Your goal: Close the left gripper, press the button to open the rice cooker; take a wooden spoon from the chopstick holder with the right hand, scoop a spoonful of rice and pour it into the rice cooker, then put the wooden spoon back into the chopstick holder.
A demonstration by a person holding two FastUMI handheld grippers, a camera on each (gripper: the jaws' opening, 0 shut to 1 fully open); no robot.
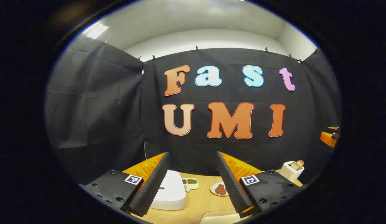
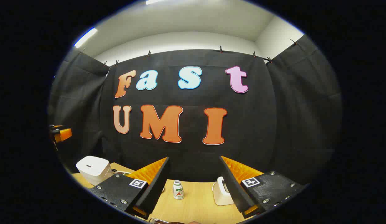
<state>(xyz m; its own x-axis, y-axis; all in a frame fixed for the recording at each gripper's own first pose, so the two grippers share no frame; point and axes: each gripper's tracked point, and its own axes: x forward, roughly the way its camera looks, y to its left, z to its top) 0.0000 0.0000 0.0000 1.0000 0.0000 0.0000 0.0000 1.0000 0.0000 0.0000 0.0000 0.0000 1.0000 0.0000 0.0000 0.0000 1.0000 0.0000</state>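
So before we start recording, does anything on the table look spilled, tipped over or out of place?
Nothing stands out. The white rice cooker sits flat with its lid shut, the small white bottle stands upright, and the light wooden table shows no spills. Both grippers hang above the table, jaws open.

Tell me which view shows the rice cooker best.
The left gripper view: the rice cooker sits close, between that claw's open fingers, lid closed, its top facing the camera. The right gripper view shows the same cooker farther off at the left edge, its lower part hidden behind that claw's finger.
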